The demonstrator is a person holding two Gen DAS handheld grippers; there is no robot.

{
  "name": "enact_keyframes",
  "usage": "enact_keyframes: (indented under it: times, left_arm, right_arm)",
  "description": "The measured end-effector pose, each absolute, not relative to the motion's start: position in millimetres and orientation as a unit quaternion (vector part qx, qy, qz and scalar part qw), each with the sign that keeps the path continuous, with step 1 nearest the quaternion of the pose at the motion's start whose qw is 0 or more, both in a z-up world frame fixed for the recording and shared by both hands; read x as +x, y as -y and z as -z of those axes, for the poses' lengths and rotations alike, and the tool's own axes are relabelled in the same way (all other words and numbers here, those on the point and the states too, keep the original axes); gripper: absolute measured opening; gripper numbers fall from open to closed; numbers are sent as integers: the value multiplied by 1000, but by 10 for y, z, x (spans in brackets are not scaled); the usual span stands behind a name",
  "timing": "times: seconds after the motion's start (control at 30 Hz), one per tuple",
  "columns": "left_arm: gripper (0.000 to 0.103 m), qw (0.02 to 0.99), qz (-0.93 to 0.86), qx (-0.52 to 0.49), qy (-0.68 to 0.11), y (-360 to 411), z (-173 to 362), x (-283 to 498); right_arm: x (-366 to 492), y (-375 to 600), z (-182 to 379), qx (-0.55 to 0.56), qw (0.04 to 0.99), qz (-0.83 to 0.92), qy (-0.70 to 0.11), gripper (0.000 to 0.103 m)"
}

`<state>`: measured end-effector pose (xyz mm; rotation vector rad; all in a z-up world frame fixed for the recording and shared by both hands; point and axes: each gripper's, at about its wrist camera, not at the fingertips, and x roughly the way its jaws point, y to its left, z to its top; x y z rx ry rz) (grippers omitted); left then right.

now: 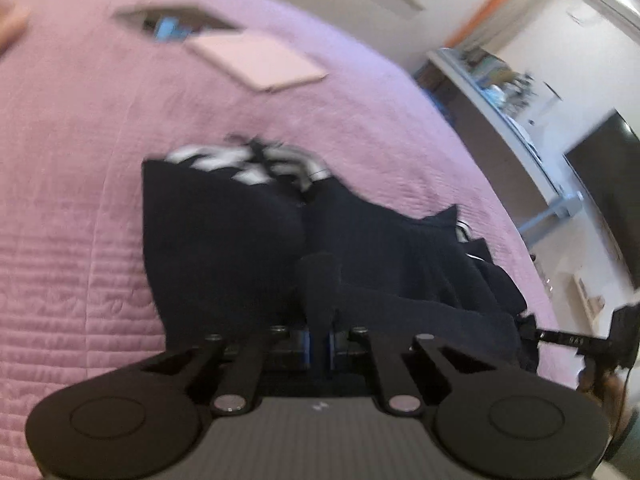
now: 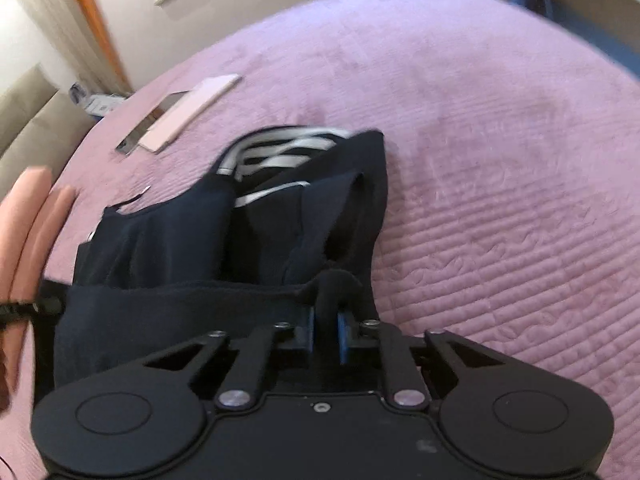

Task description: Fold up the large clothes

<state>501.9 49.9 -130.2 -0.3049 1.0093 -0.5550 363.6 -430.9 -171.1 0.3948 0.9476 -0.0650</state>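
The garment [image 1: 224,232] [image 2: 168,248] is a large dark navy piece with a black-and-white striped section at its far end. It lies in a loose, partly folded heap on the bed, which is covered by a pink quilted bedspread [image 1: 72,200] [image 2: 500,160]. The fabric is bunched, with several folds and raised ridges. Both views are blurred, so fine detail of the cloth cannot be made out.

The left gripper [image 1: 320,320] points forward over the near edge of the garment. Its blue-padded fingers are drawn close together and clamp a ridge of the dark fabric, which rises between them.

The right gripper [image 2: 326,320] also points forward at the near edge. Its blue pads are likewise pressed in on a raised fold of the dark fabric. A band of the same cloth stretches leftward from this grip.

A flat pink board [image 1: 260,62] [image 2: 192,110] lies on the bedspread beyond the garment, well apart from it.

A dark screen [image 1: 604,184] stands to the side of the bed in the left wrist view.
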Motion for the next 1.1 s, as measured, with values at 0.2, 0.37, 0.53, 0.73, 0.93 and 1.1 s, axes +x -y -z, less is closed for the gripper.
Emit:
enact_keyframes:
  times: [0.2,0.37,0.53,0.73,0.93,1.1]
  left_arm:
    - [7,844,260,-196,-427,-675,833,4658]
    - [6,862,255,-206,-388,-745,487,4644]
    - [6,890,251,-202,-322,-793,156,4960]
    - [7,907,205,-163,-330,-643,476,5699]
    - [7,891,140,-130,-412,-410,1417,6174]
    - [17,888,113,-127,-427,-371,1670,6221]
  right_arm:
    - [3254,3958,1077,120,905,14,-408,11]
    - [3260,3800,582,69,931,16,-358,11]
    - [3680,3799,318,22,957,27,-289,10]
    - [4600,3900,714,1,958,46,-283,10]
    - [5215,3928,1691,4,924,69,-376,10]
    - [5325,4011,2044,23,895,85,-438,21]
